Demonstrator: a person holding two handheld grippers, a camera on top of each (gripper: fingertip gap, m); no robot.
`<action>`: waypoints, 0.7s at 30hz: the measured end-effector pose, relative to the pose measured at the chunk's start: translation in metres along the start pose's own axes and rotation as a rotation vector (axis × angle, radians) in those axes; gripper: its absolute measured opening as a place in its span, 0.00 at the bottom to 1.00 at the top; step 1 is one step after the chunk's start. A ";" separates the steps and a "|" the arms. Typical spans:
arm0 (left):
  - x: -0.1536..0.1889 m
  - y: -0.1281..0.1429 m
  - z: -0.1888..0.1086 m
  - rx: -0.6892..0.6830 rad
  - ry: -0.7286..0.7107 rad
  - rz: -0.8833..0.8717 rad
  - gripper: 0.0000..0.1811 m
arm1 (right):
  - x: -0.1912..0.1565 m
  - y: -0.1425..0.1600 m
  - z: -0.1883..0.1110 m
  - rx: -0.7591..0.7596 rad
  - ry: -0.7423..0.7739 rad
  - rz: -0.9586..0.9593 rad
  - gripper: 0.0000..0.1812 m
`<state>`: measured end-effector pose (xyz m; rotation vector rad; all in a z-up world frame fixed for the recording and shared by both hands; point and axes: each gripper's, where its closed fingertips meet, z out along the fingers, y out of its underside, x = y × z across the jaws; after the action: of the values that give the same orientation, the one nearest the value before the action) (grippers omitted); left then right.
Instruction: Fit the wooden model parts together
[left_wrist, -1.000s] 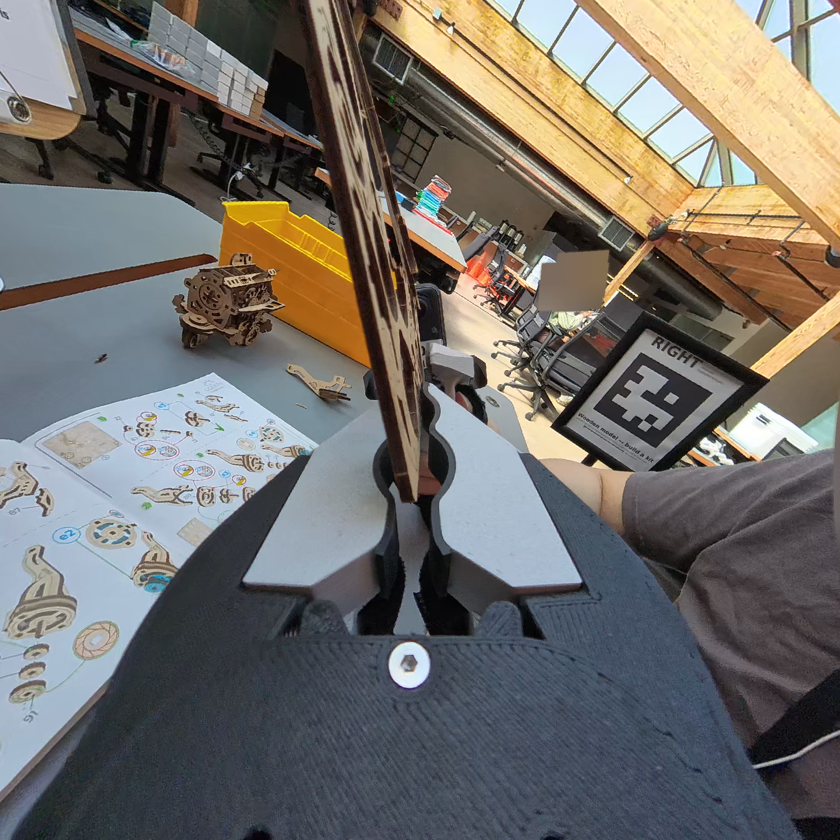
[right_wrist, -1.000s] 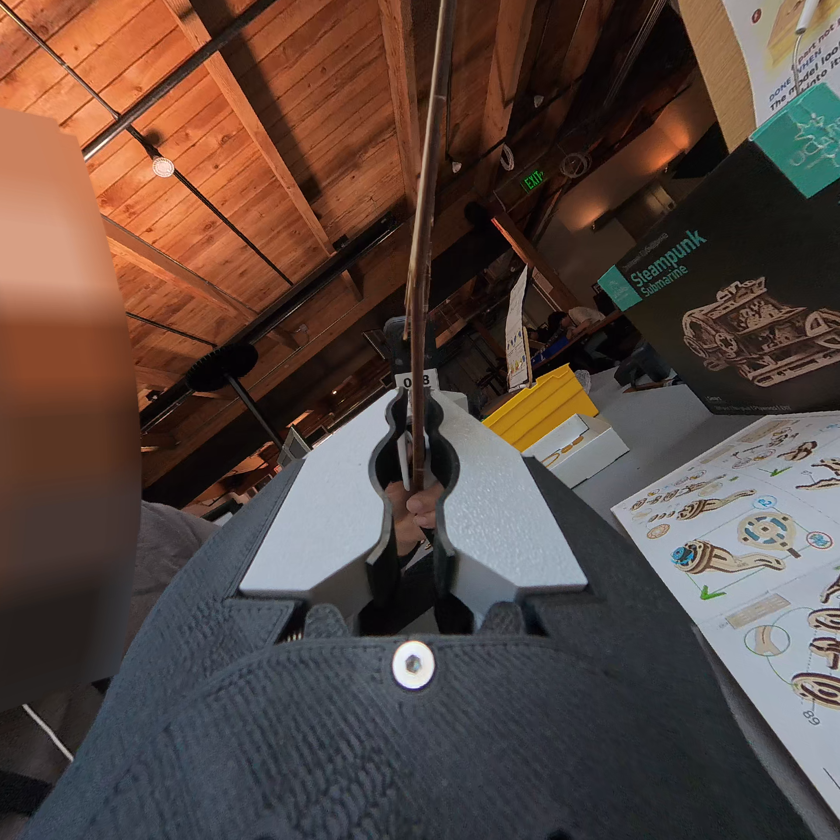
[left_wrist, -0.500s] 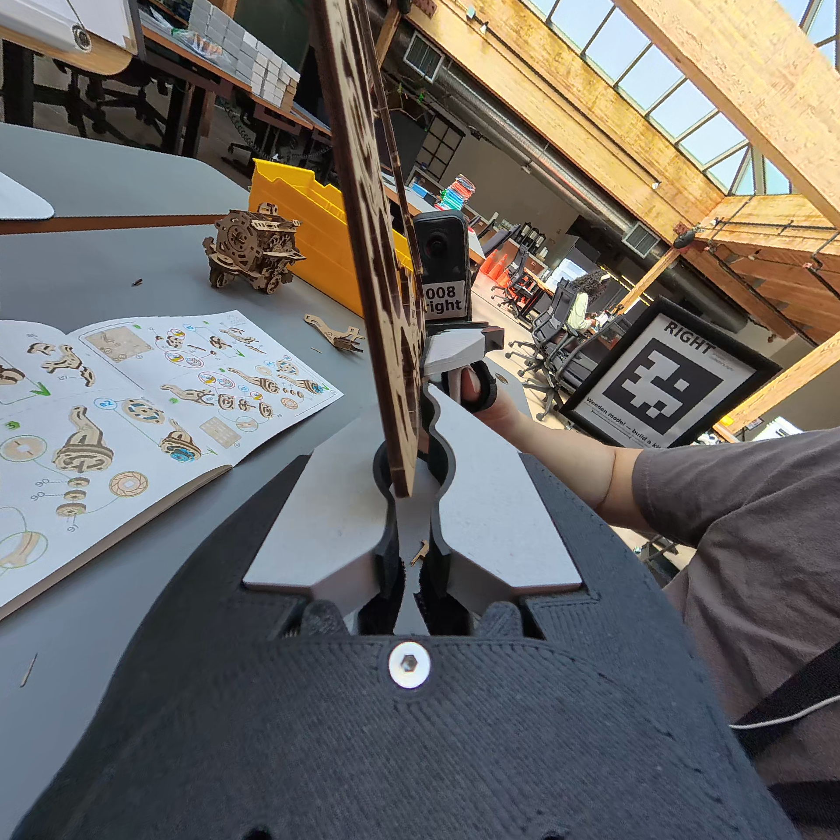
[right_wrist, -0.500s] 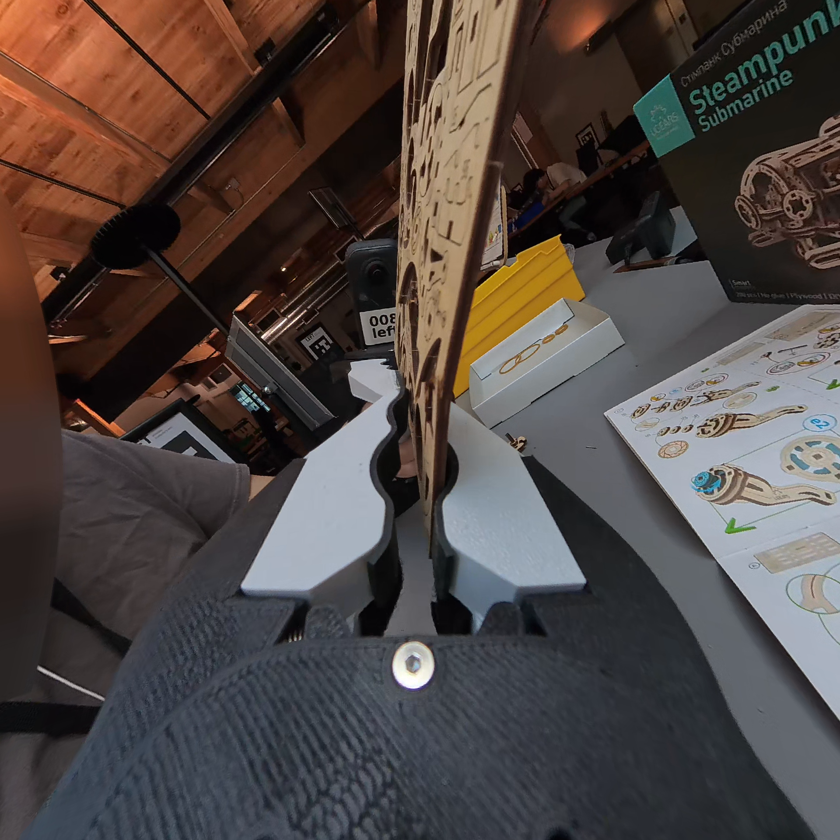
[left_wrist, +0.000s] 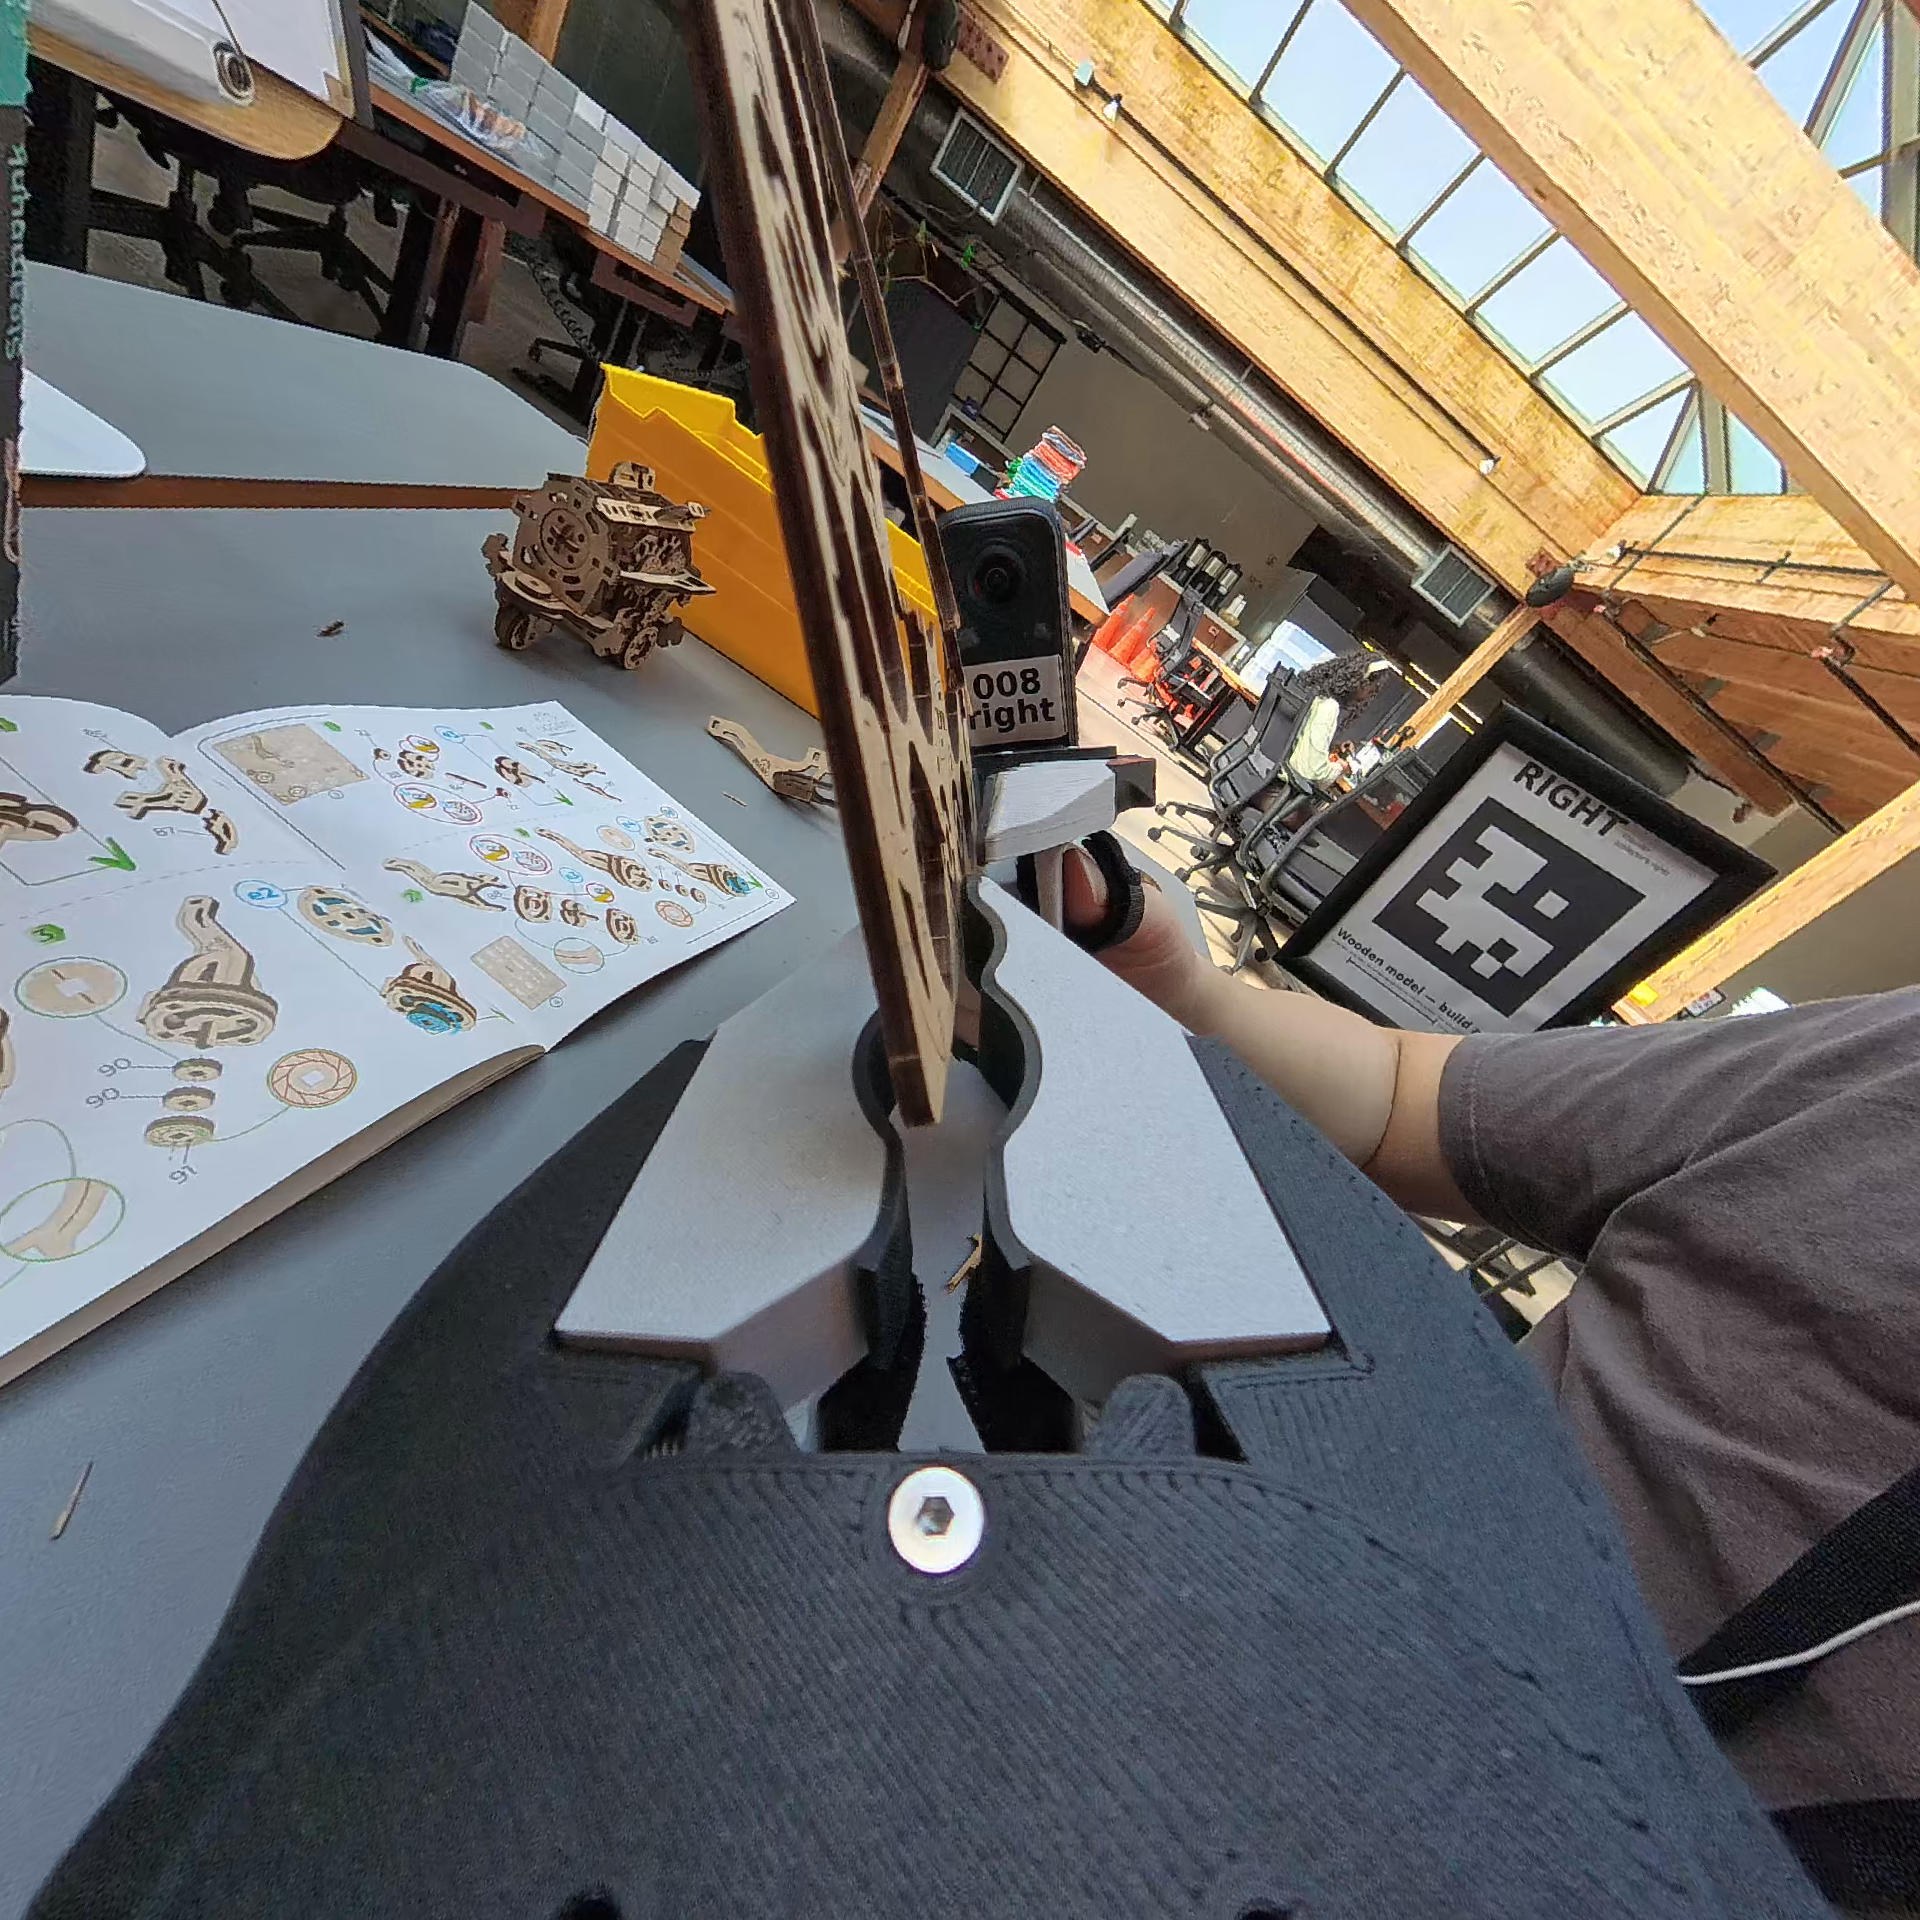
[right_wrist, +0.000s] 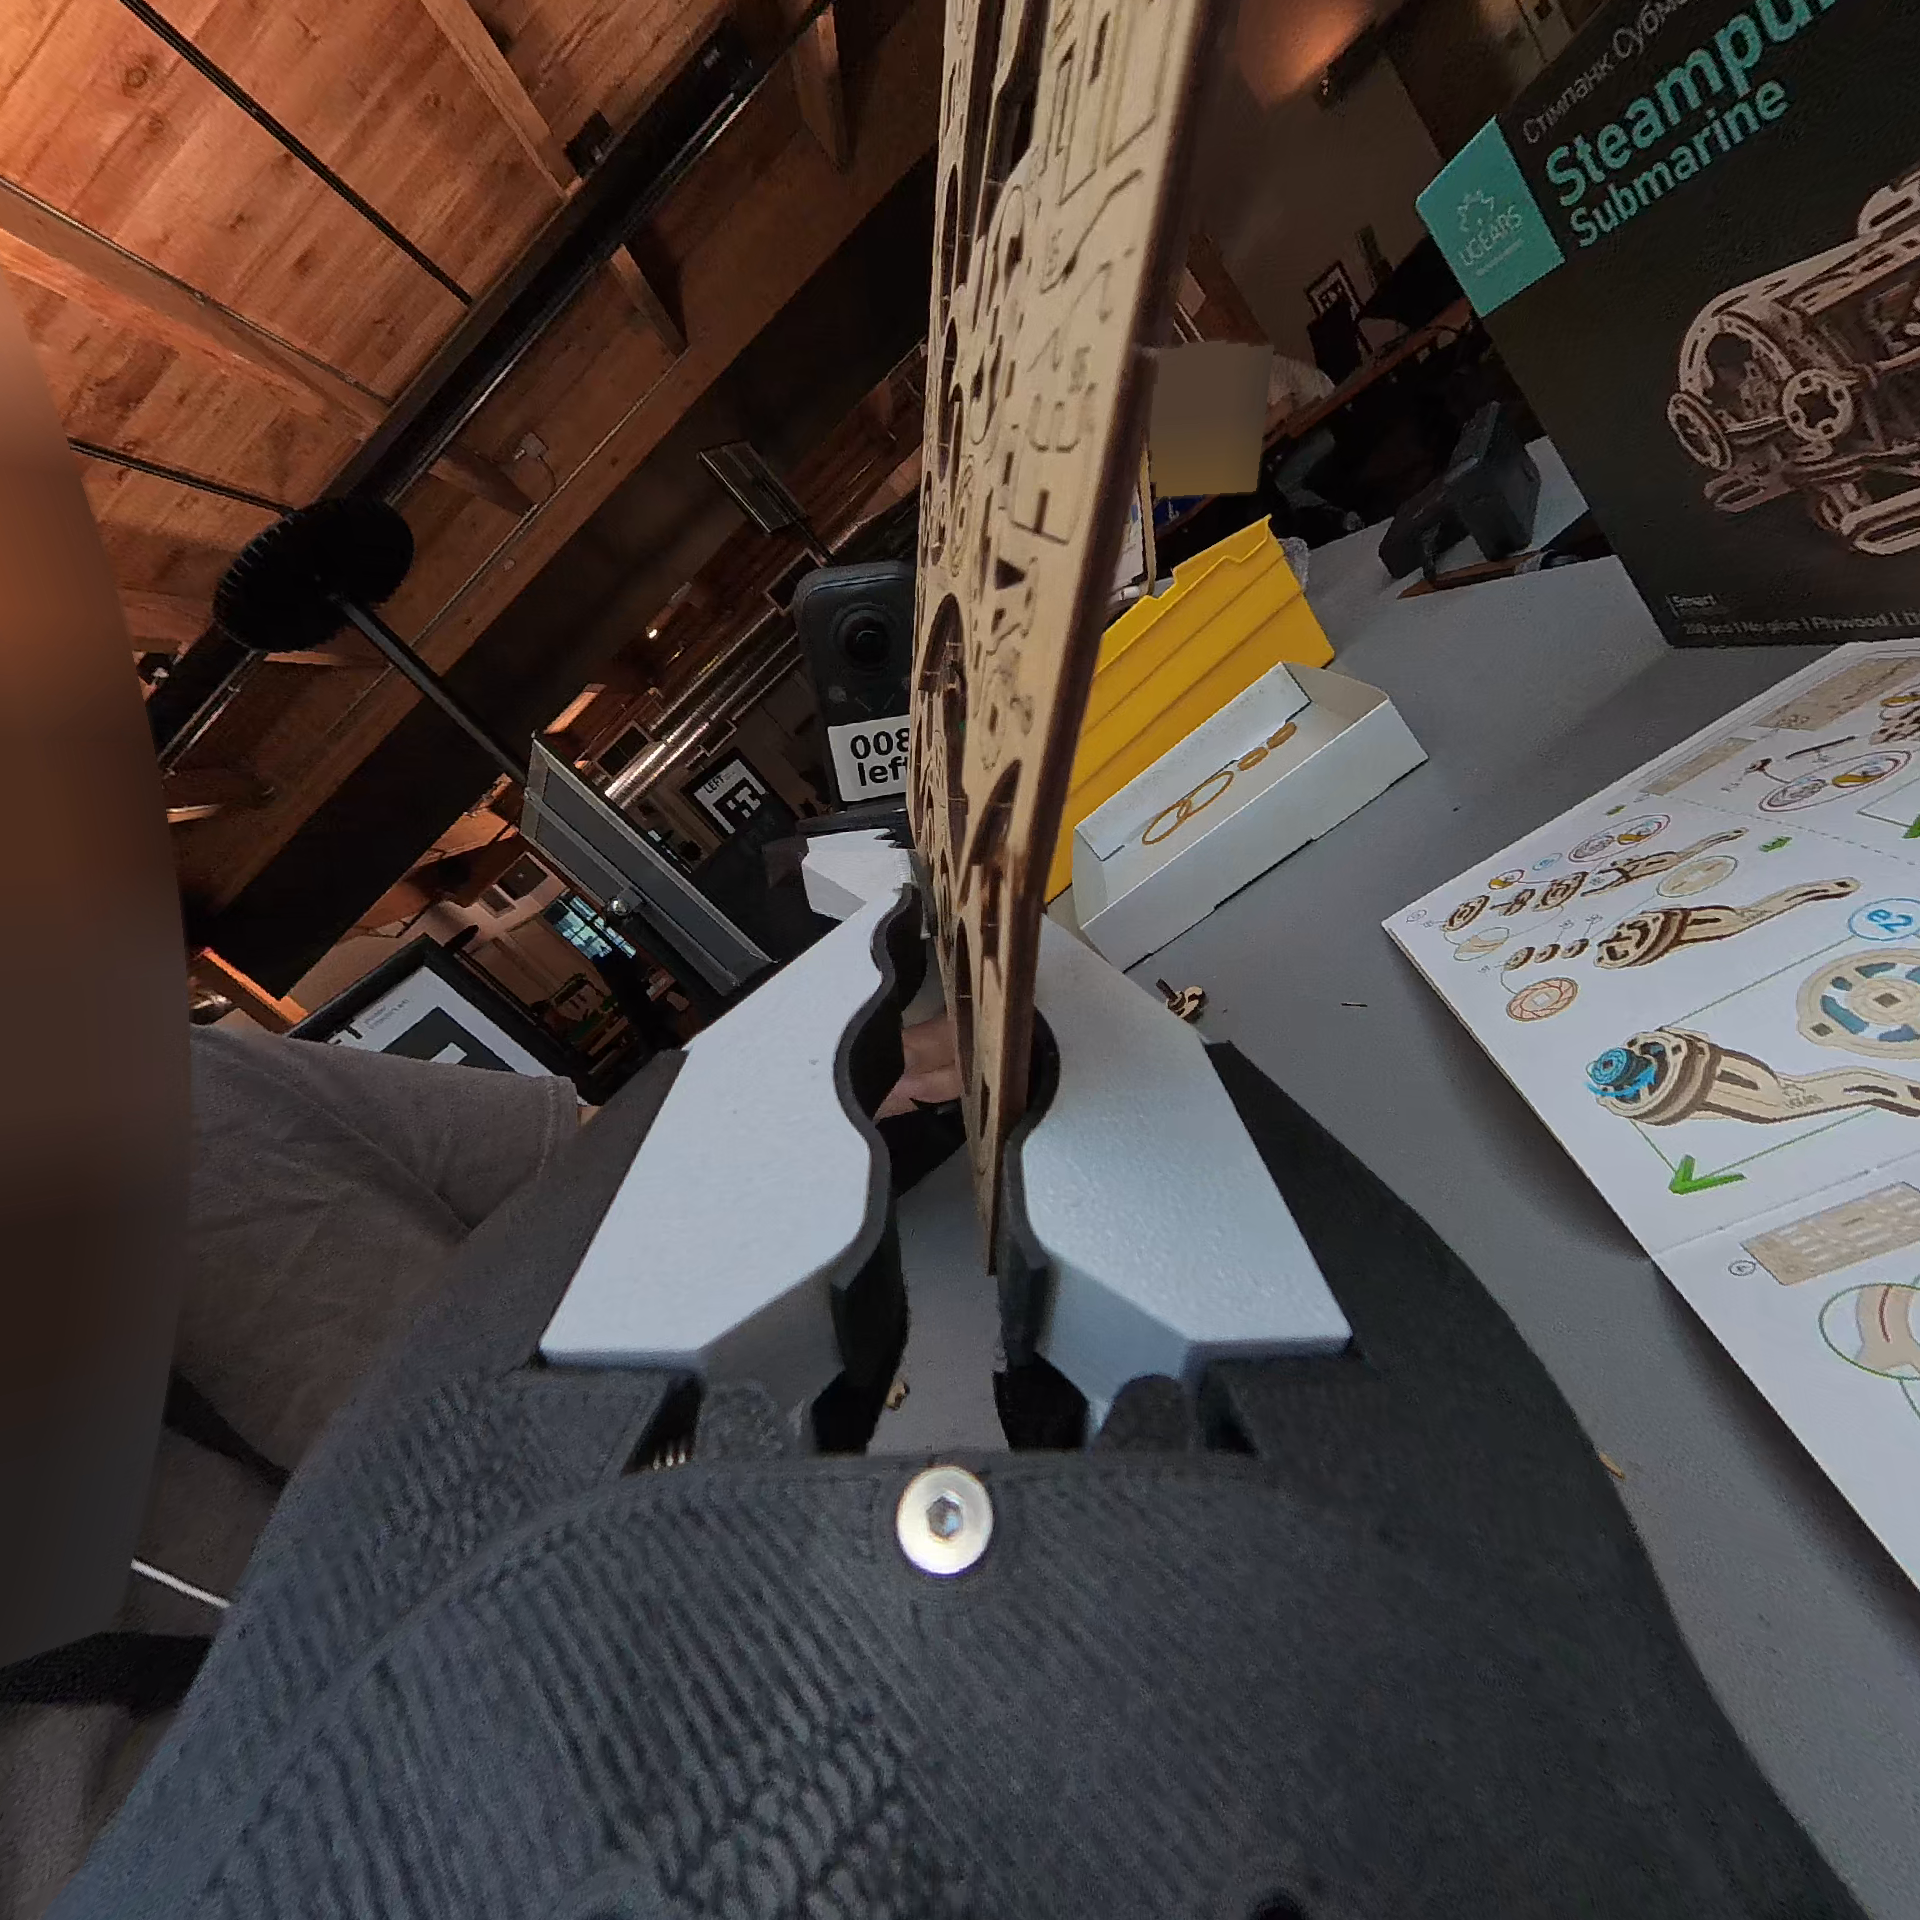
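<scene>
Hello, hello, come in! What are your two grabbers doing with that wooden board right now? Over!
Left hand-held gripper and right hand-held gripper both shut on the wooden parts sheet. Sheet upright above the table. Nothing in the way.

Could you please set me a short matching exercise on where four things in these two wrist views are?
Things:
1. wooden parts sheet
2. instruction booklet
3. small white box
4. built wooden model

Places:
A. beside the yellow bin, holding rings
B. standing on the grey table, near the bin
C. lying open on the table
D. upright between both grippers' jaws

Pairs: 1-D, 2-C, 3-A, 4-B
</scene>
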<state>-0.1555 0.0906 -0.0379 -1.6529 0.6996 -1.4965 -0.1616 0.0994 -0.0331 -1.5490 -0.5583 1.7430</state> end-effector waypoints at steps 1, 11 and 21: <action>-0.001 0.001 0.000 -0.004 -0.006 0.004 0.00 | 0.002 0.001 0.000 -0.004 0.009 0.010 0.06; -0.006 0.004 0.002 0.009 0.009 -0.018 0.02 | 0.006 0.006 -0.001 -0.016 -0.031 0.059 0.01; -0.002 0.003 0.001 0.015 0.067 -0.067 0.00 | 0.002 0.006 0.001 -0.021 -0.039 -0.021 0.01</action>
<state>-0.1545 0.0909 -0.0419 -1.6361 0.6726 -1.6070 -0.1641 0.0975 -0.0388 -1.5209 -0.6117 1.7598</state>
